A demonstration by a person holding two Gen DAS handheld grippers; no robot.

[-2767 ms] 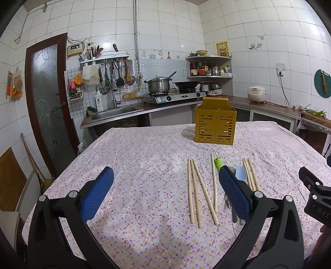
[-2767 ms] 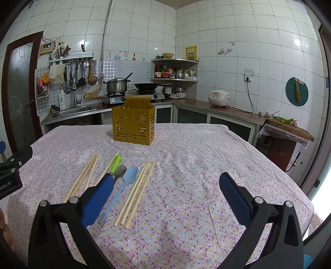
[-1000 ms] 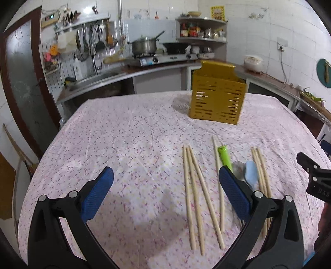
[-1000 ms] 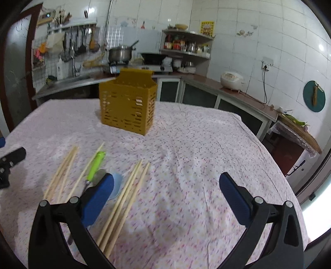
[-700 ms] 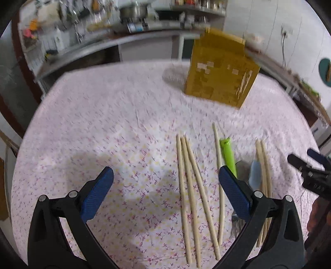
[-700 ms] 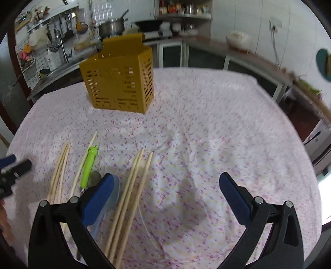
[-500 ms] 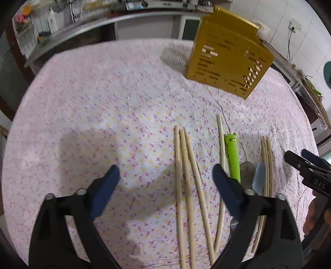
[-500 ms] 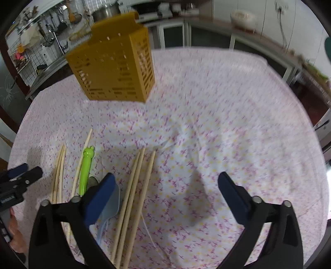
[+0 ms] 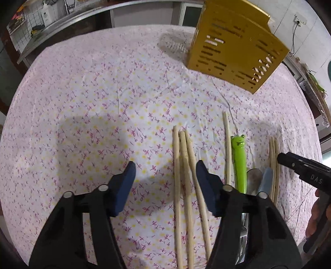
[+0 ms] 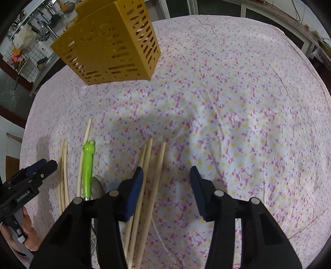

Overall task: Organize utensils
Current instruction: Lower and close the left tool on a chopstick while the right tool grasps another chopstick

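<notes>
A yellow slotted utensil holder [image 9: 235,49] [image 10: 111,45] stands on the flowered tablecloth. Three chopsticks [image 9: 184,175] lie below my left gripper [image 9: 165,171], which is open and hovers over them. A single chopstick [image 9: 227,144], a green frog-handled utensil [image 9: 240,161] [image 10: 88,165], a metal spoon bowl [image 9: 253,178] and a blue spoon [image 9: 265,182] lie to their right. Another chopstick group [image 10: 153,175] lies under my right gripper [image 10: 166,182], which is open, its left finger over them. Each gripper shows in the other's view.
The tablecloth [image 9: 103,93] covers a round table; its edge curves off on all sides. A kitchen counter with a sink [image 9: 62,16] runs behind the table. Another chopstick group [image 10: 63,175] lies at the far left in the right wrist view.
Both grippers have tilted down and come closer over the table, and their jaws have narrowed from wide open to partly open. The utensils have not moved.
</notes>
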